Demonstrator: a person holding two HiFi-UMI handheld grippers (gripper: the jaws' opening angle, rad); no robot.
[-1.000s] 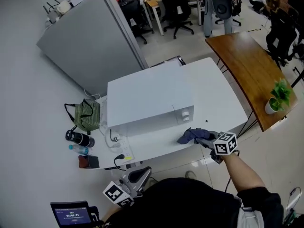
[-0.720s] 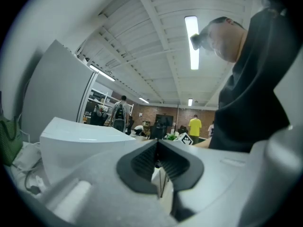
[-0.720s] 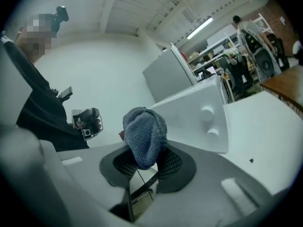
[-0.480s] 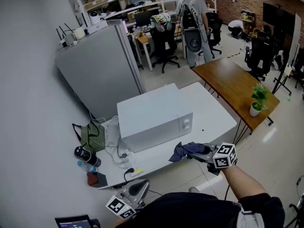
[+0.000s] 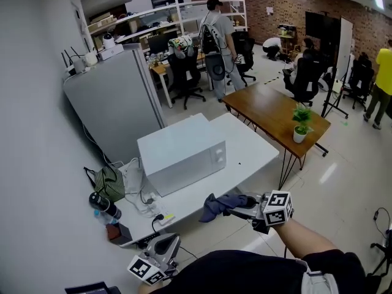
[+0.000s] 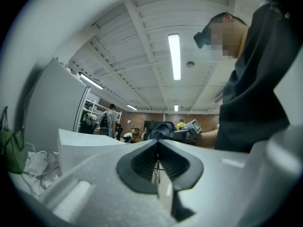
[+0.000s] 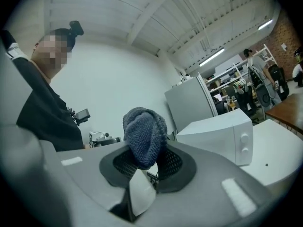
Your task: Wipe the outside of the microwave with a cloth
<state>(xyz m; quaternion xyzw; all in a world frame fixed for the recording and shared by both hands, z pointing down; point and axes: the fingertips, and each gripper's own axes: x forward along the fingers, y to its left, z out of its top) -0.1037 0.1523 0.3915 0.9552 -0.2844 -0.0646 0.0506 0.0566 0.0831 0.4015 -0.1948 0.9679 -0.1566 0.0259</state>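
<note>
Microwave [image 5: 180, 152] stands on the white table [image 5: 257, 149]. In front of the microwave and apart from it, the dark blue cloth [image 5: 219, 203] is clamped bunched between the jaws of the right gripper [image 5: 239, 209]. Also in front of the microwave, farther back, the left gripper [image 5: 154, 257] has its jaws pressed together, nothing between them.

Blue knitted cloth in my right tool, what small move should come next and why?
Probably carry the right tool forward to the boxy white microwave. The tool is shut on the dark blue knitted cloth, which hangs near the white table's front edge, apart from the microwave.
</note>
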